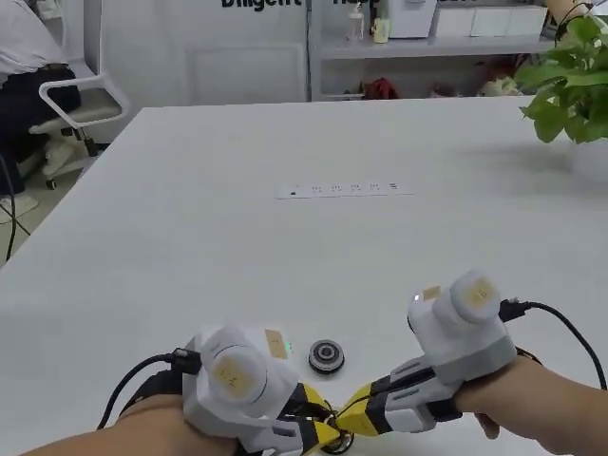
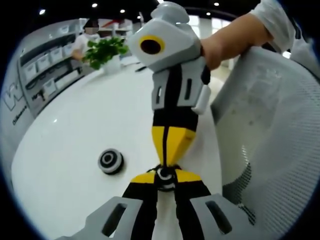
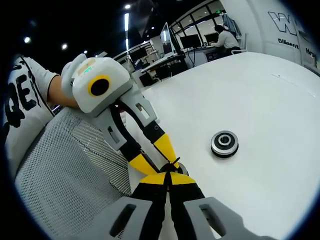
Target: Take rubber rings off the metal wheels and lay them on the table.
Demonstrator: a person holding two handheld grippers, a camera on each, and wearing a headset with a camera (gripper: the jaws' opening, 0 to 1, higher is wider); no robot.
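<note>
At the table's near edge in the head view, the left gripper and right gripper meet over a metal wheel, with a second wheel lying just beyond. Left gripper view: its jaws clamp that wheel steady while the right's, pressed together, apparently nip the rubber ring to peel it. Right gripper view: same tight pinch.
</note>
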